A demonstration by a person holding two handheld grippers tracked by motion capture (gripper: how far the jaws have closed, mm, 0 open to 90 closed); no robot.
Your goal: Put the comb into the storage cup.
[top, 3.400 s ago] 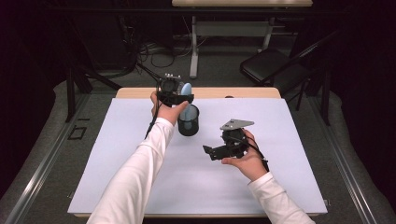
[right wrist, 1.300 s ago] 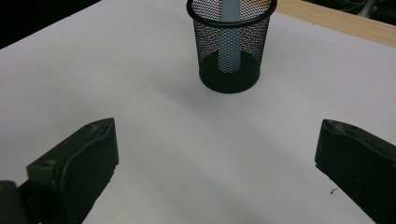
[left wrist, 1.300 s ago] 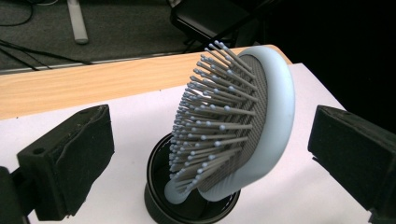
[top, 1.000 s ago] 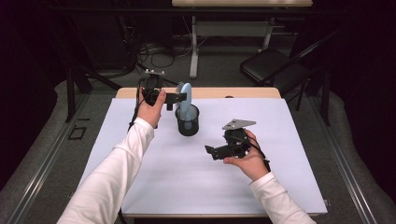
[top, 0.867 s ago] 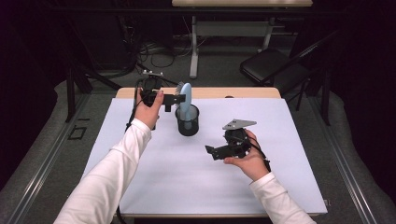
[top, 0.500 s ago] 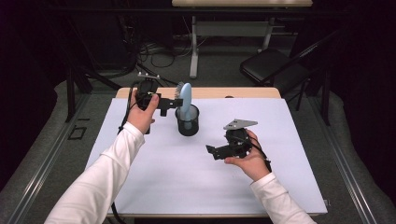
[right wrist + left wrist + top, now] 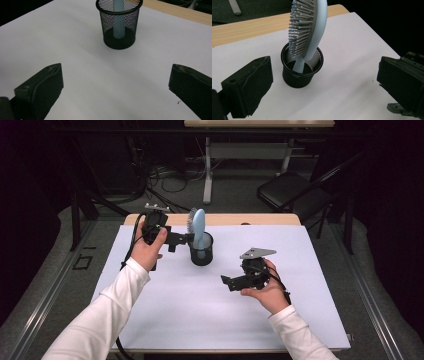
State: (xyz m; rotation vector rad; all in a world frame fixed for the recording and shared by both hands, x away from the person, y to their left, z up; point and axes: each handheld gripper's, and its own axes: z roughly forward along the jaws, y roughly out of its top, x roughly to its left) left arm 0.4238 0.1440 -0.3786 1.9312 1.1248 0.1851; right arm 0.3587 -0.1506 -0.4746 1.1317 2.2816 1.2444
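A black mesh cup (image 7: 201, 252) stands upright at the back middle of the white table (image 7: 165, 320). A light blue hairbrush (image 7: 198, 224) stands in it, handle down, bristles toward my left gripper (image 7: 181, 240). That gripper hovers just left of the cup, open, nothing between its jaws. In the left gripper view the cup (image 7: 300, 71) and the brush (image 7: 310, 30) sit ahead of my left gripper (image 7: 324, 82). My right gripper (image 7: 229, 282) is open over the table, right of the cup, jaws pointing left. My right gripper (image 7: 115, 77) faces the cup (image 7: 119, 35), the brush handle (image 7: 119, 25) showing through the mesh.
A bare wooden strip (image 7: 260, 219) runs along the table's far edge. Behind the table stand a black chair (image 7: 290, 190) and a desk frame with cables (image 7: 165, 175). White tabletop stretches in front of the cup.
My left gripper let go of the hairbrush, leaving it in the cup, and drew back to the left. The right gripper has barely moved.
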